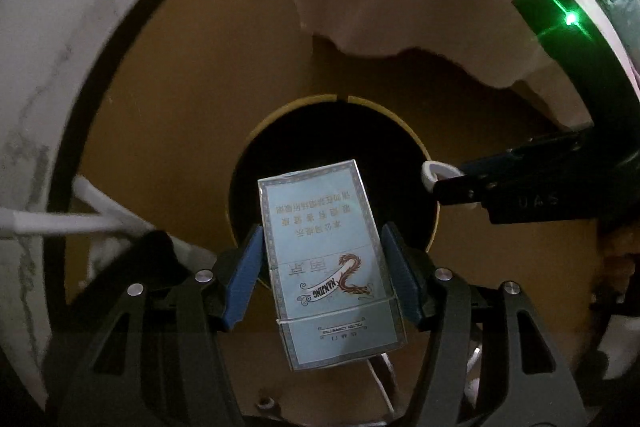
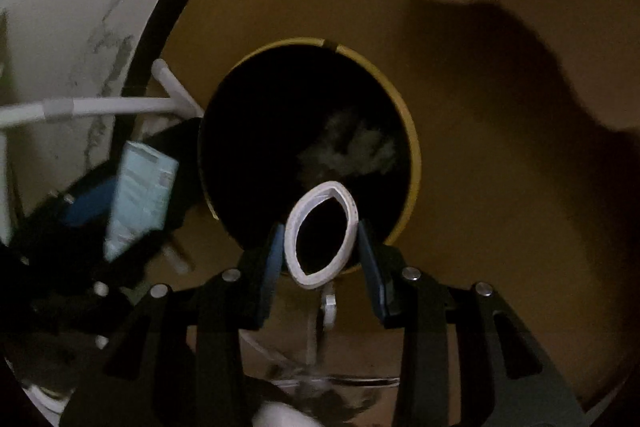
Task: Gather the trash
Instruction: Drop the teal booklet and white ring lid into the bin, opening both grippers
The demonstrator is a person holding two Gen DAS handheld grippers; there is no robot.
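In the left wrist view there was one pale blue cigarette pack (image 1: 328, 267), clamped between the two blue pads of the left gripper (image 1: 322, 275). Its long axis ran from near to far along the fingers, its printed face turned to the camera with the lettering upside down, and its far end reached over the dark mouth of a single round bin (image 1: 280, 115) with a yellow rim. At the right edge the right gripper (image 1: 448, 183) came in from the side, pinching one white ring (image 1: 434, 173) at its tip. Two white pipes (image 1: 60, 223) met at the left.

In the right wrist view the right gripper (image 2: 320, 251) squeezed the one white ring (image 2: 320, 239) into an oval, its long axis pointing away toward the bin (image 2: 412, 131), whose mouth lay just beyond and held something pale inside. At the left, blurred, the left gripper (image 2: 88, 207) carried the cigarette pack (image 2: 140, 195), standing nearly upright just beside the bin's rim.
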